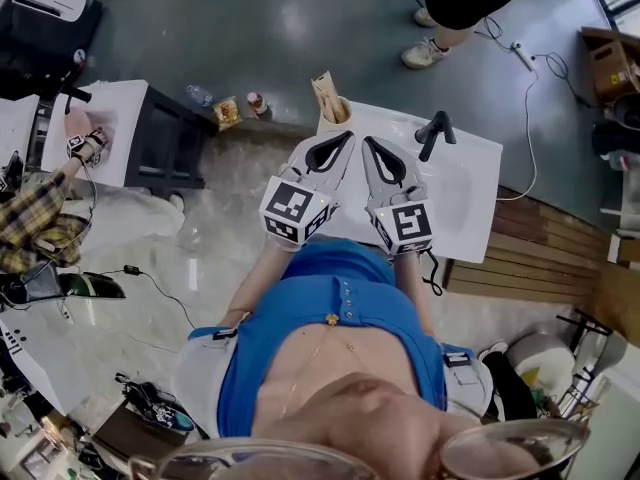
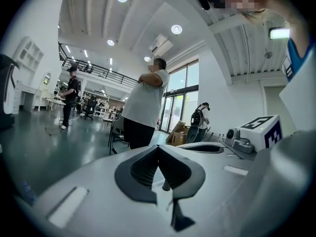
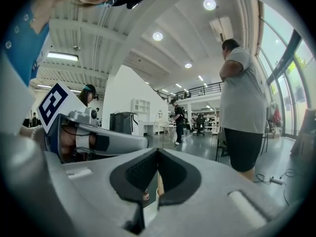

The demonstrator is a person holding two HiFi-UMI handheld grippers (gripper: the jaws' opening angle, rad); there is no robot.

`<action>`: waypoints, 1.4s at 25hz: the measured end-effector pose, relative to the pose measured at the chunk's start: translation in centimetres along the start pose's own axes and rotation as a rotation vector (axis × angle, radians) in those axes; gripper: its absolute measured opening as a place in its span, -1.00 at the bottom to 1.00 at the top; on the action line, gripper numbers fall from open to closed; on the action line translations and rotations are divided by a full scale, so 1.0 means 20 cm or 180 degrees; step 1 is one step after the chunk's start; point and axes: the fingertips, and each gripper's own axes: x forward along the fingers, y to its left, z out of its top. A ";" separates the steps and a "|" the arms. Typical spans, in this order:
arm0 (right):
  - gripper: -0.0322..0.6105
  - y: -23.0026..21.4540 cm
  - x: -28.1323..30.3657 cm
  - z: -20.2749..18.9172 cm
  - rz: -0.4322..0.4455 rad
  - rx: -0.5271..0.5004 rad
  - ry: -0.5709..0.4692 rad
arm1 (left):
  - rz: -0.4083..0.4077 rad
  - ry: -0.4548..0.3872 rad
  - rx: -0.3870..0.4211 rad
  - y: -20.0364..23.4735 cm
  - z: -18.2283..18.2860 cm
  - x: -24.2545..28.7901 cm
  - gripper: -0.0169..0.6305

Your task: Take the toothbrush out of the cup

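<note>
Left gripper (image 1: 345,138) and right gripper (image 1: 369,145) sit side by side over the sink (image 1: 470,183), both clamped shut and empty, toothbrush (image 1: 324,86) standing in the cup (image 1: 337,113) nearby.

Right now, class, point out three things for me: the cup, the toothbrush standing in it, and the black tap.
cup (image 1: 344,112): head view, on its side wall.
toothbrush (image 1: 323,88): head view, on the part sticking up above the cup.
black tap (image 1: 436,131): head view, on its upright stem.
</note>
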 end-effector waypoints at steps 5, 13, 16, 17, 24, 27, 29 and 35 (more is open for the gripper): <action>-0.89 -0.04 -0.02 0.00 -0.0001 -0.0006 0.0006 | 0.0063 -0.0020 0.0018 0.01 0.01 0.03 -0.94; -0.89 -0.03 -0.05 -0.03 -0.0070 -0.0012 0.0059 | 0.0170 0.0052 0.0070 0.09 -0.04 0.00 -0.94; -0.89 -0.03 -0.08 -0.05 -0.0156 0.0001 0.0091 | 0.0202 0.0097 0.0042 0.14 -0.07 -0.01 -0.94; -0.89 -0.05 -0.09 -0.06 -0.0191 0.0014 0.0107 | 0.0208 0.0117 0.0017 0.15 -0.08 0.00 -0.94; -0.89 -0.11 -0.15 -0.10 -0.0375 0.0050 0.0196 | 0.0332 0.0233 -0.0002 0.27 -0.15 0.04 -0.94; -0.89 -0.13 -0.19 -0.12 -0.0490 0.0069 0.0205 | 0.0365 0.0309 0.0017 0.32 -0.21 0.05 -0.94; -0.89 -0.14 -0.22 -0.13 -0.0553 0.0088 0.0229 | 0.0395 0.0364 0.0016 0.35 -0.26 0.07 -0.94; -0.89 -0.18 -0.29 -0.17 -0.0747 0.0144 0.0305 | 0.0457 0.0525 -0.0005 0.44 -0.36 0.11 -0.94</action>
